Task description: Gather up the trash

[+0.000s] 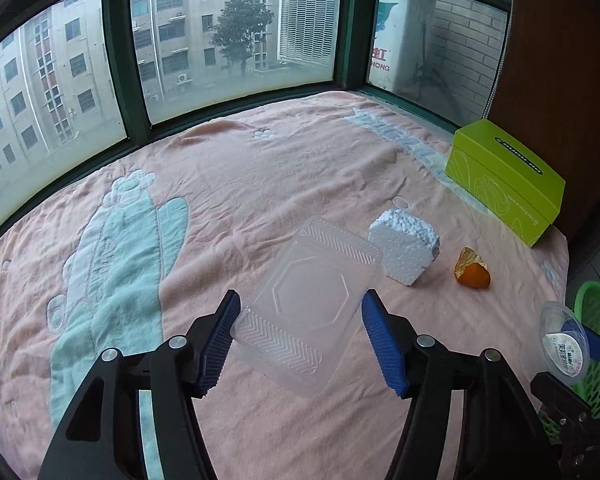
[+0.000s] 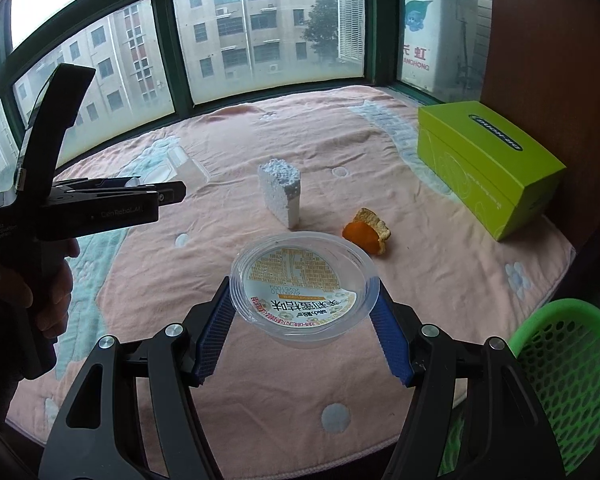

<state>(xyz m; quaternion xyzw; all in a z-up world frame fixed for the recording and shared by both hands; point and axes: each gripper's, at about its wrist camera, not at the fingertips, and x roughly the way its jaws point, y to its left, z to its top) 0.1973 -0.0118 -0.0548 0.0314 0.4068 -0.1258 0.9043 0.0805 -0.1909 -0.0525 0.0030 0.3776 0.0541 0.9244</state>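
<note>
A clear plastic tray [image 1: 312, 292] is tilted up off the pink blanket [image 1: 260, 184], and my left gripper [image 1: 300, 300] is shut on it, a blue pad on each long side. My right gripper [image 2: 302, 292] is shut on a clear plastic cup [image 2: 300, 280] with a printed label, held above the blanket. In the left wrist view that cup [image 1: 564, 348] shows at the right edge. A white foam block [image 1: 404, 244] [image 2: 282, 190] and a piece of orange peel [image 1: 473, 270] [image 2: 366, 234] lie on the blanket beyond both grippers.
A green mesh basket [image 2: 568, 380] [image 1: 596, 320] stands off the blanket's right edge, close to the right gripper. A lime-green tissue box [image 2: 484, 164] [image 1: 504, 184] sits at the far right by a brown wall. Dark-framed windows run along the back.
</note>
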